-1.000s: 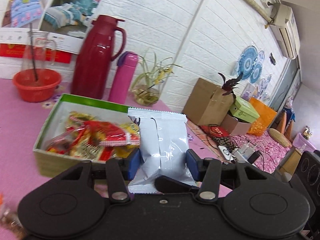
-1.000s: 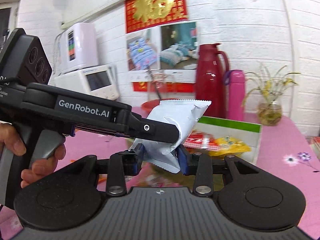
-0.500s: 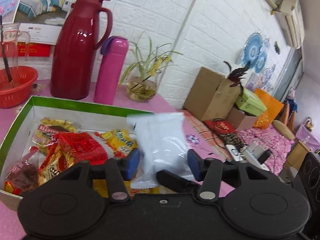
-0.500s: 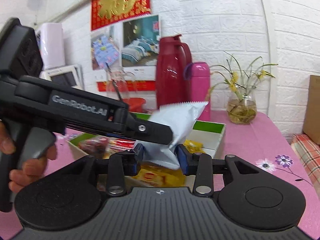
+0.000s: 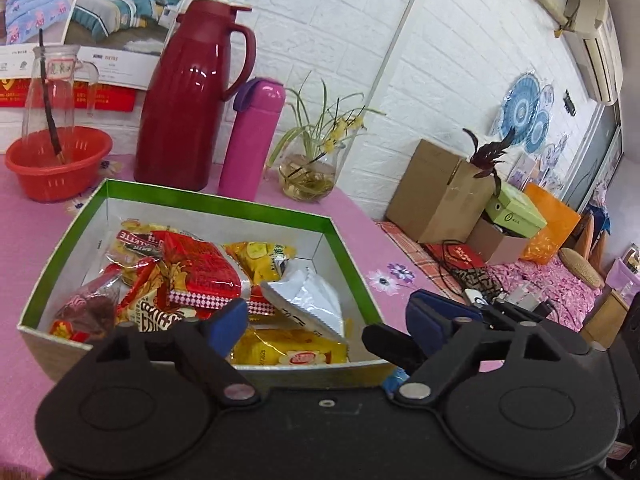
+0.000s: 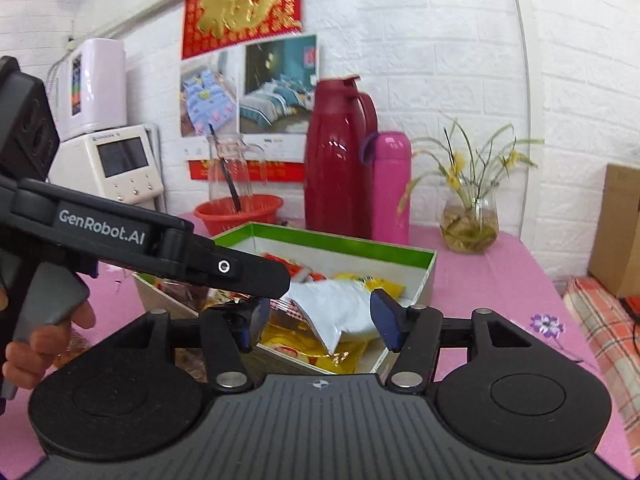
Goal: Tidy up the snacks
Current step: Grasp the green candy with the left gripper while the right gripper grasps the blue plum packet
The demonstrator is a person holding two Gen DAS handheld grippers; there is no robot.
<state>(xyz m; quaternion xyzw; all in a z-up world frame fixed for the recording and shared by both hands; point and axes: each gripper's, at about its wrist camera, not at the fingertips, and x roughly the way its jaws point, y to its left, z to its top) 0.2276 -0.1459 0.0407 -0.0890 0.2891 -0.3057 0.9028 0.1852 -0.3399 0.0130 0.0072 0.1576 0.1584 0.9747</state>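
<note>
A green-rimmed cardboard box on the pink table holds several red and yellow snack packets. A white snack packet lies in the box's near right part, on top of a yellow packet. My left gripper is open and empty above the box's near edge. My right gripper is open and empty, its blue pads either side of the white packet but apart from it. The left gripper's black body crosses the right wrist view.
Behind the box stand a red thermos jug, a pink bottle, a glass vase with a plant and a red basket with a glass jar. Cardboard boxes sit beyond the table's right edge.
Both grippers held the white packet and carried it over the box. Both have opened, and the packet now lies in the box.
</note>
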